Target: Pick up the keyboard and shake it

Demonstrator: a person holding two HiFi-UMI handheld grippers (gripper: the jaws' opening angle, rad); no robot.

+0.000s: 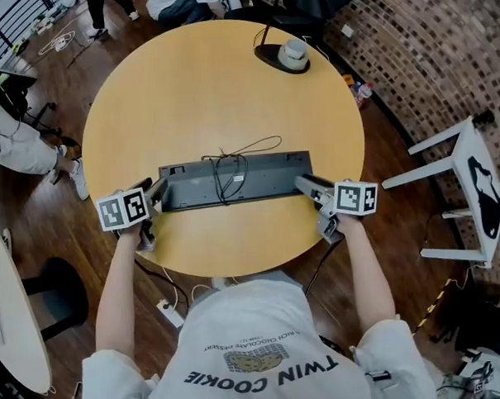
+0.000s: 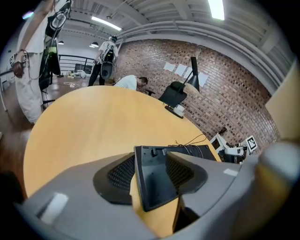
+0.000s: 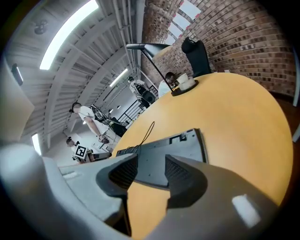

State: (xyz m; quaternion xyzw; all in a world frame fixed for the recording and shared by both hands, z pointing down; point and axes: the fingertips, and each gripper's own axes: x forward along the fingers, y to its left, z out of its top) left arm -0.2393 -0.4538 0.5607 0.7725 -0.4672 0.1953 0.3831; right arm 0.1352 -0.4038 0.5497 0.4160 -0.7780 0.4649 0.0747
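A dark grey keyboard lies underside up on the round wooden table, near its front edge, with its black cable bunched on top. My left gripper is at the keyboard's left end. In the left gripper view the keyboard's end sits between the open jaws, with a gap on the left side. My right gripper is at the right end. Its jaws stand apart, and the keyboard's edge shows just past the fingertips, apart from the pads.
A desk lamp's base stands at the table's far right. A white stand is on the floor to the right, and a power strip lies under the table's front edge. A seated person is at the left.
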